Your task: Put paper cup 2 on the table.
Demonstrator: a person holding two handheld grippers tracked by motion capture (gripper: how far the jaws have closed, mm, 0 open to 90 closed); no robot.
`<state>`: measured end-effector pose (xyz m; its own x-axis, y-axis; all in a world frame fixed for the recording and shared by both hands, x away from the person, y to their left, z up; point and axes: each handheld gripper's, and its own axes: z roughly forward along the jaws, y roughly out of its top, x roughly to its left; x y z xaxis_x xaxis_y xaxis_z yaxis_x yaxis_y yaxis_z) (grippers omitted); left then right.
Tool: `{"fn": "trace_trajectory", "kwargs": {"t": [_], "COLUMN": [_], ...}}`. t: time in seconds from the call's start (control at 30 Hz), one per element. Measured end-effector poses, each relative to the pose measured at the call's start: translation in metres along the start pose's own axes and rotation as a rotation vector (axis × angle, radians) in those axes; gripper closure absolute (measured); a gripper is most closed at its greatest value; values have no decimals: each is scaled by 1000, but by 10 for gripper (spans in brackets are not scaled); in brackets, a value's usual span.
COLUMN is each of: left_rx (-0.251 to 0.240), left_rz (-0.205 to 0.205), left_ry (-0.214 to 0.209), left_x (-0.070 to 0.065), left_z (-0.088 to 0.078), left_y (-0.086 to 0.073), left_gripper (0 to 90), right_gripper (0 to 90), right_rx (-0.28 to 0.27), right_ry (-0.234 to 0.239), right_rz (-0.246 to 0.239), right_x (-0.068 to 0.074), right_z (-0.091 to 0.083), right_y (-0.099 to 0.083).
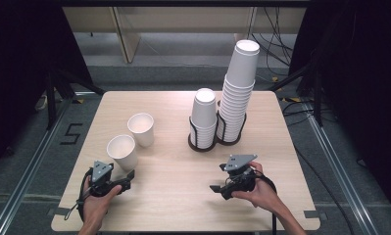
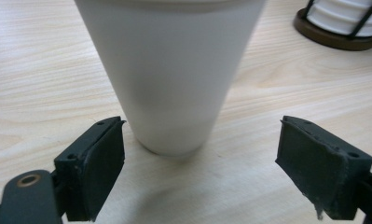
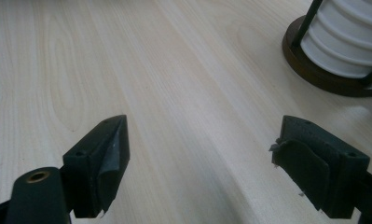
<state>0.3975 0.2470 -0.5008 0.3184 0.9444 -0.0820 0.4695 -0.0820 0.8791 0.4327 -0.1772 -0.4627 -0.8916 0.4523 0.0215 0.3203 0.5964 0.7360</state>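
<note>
Reaching for the nearer paper cup [image 2: 172,70] looks like the step in hand. The left gripper [image 1: 127,180] sits low at the near left of the table [image 1: 173,205], its jaws spread wide with nothing between them; in the left gripper view the cup stands upright just ahead of the pads, apart from both. To do it well, I judge the jaws should slide level to either side of the lower wall and close gently, since thin paper crushes easily. The right gripper [image 1: 214,188] rests at the near right, jaws likewise spread over bare wood. A second cup [image 1: 141,128] stands just behind the first. Farther off, two cup stacks [image 1: 221,110] sit upside down in wire holders [image 1: 203,142].
</note>
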Motion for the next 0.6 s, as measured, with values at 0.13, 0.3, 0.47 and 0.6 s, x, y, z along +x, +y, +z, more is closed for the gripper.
{"fn": "trace_trajectory", "kwargs": {"t": [0.13,0.3,0.47,0.6], "left_rx": [-4,-3,-5,2], "left_rz": [-5,21,16,24], "left_ry": [-27,-65,-104,-138], "left_x": [-11,-25,-38,-48], "left_z": [-9,-15,-19,-23], "left_y": [-2,-3,-7,-9], "left_gripper": [145,146,146,146], "right_gripper": [180,179,179,179], "right_rx": [2,3,3,2], "right_ry": [-6,-8,-8,-10], "right_rz": [-2,-16,-18,-15], "right_x": [0,1,0,0], "right_z": [1,1,1,1], "right_y": [0,0,0,-1]}}
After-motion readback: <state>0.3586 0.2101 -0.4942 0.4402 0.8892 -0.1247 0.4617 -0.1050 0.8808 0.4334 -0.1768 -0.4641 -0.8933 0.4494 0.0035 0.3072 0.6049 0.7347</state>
